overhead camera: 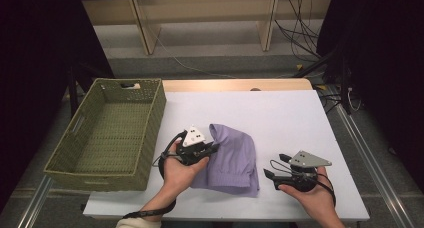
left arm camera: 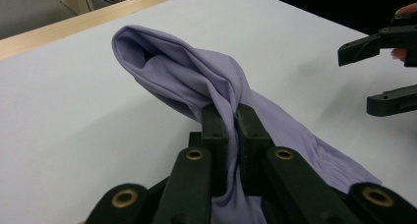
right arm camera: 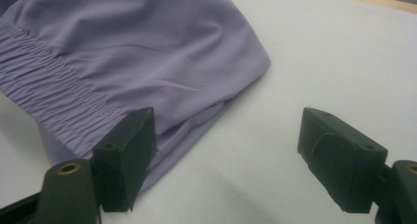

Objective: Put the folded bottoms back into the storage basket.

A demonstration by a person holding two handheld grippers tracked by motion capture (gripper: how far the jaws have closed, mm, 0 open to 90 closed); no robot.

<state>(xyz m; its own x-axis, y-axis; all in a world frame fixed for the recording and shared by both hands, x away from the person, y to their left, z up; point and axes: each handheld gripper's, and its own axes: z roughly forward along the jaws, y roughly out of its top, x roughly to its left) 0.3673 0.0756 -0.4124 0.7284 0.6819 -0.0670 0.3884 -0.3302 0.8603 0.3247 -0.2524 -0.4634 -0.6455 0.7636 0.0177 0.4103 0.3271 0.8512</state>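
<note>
1. Between your two hands, on the white surface (overhead camera: 280,113), lies the purple garment (overhead camera: 230,160). It sits near the front edge, just right of the green basket (overhead camera: 112,133).
2. Your left gripper (left arm camera: 228,117) has its jaws pressed together on a bunched fold at the garment's left side (the cloth rises into them and is pinched tight).
3. Your right gripper (right arm camera: 226,155) has its jaws wide apart and holds nothing. One jaw is at the garment's near corner, beside the elastic band (right arm camera: 44,94); I cannot tell if it touches. The other stands over bare surface.
4. The long axis of the garment runs away from you, from the elastic hem at the front to the raised fold at the back.
5. I judge that the right jaws are the nearer ones to the free right edge, which lies to their left. You need only a short move across.
</note>
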